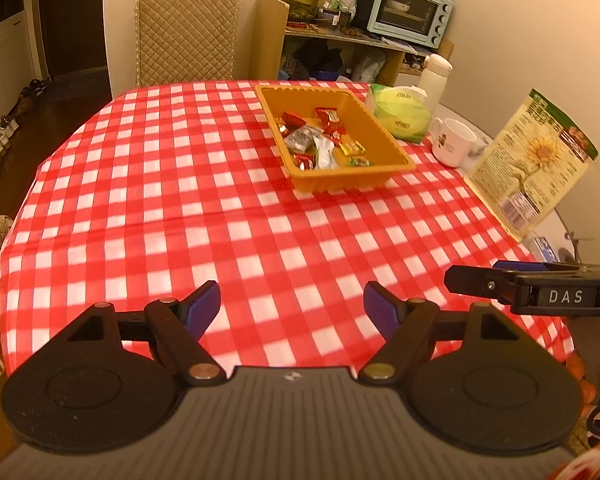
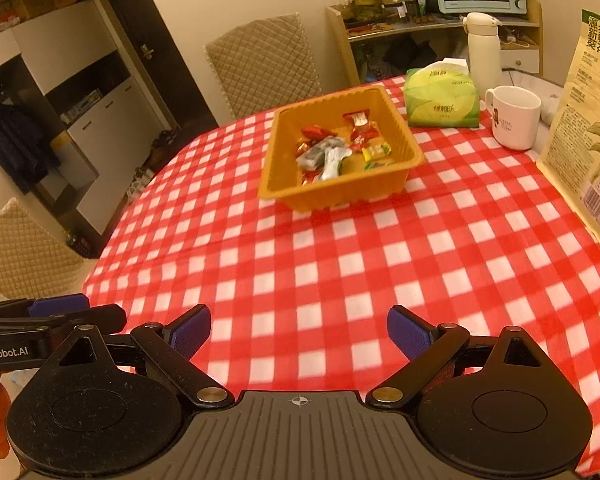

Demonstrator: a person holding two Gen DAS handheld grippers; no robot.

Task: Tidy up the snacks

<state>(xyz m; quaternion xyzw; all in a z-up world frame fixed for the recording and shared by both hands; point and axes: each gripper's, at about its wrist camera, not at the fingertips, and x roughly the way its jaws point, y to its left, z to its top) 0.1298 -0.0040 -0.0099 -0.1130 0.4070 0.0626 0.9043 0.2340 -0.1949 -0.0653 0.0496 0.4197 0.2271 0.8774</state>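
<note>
An orange plastic tray (image 1: 396, 142) (image 2: 404, 136) stands on the far part of the red-and-white checked table. Inside it lie several wrapped snacks (image 1: 320, 136) (image 2: 336, 148), red, silver and yellow. My left gripper (image 1: 292, 304) hangs over the near edge of the table, open, nothing between its blue pads. My right gripper (image 2: 299, 330) is likewise open and empty at the near edge, well short of the tray. Each gripper shows in the other's view, at the side: the right one (image 1: 540, 286), the left one (image 2: 48, 320).
A green tissue pack (image 1: 402, 112) (image 2: 442, 100), a white mug (image 1: 452, 142) (image 2: 514, 116), a white flask (image 2: 483, 50) and a tall sunflower-seed bag (image 1: 532, 164) (image 2: 588, 136) line the table's right side. A quilted chair (image 1: 184, 34) stands behind. A shelf with a toaster oven (image 1: 410, 10) is at the back.
</note>
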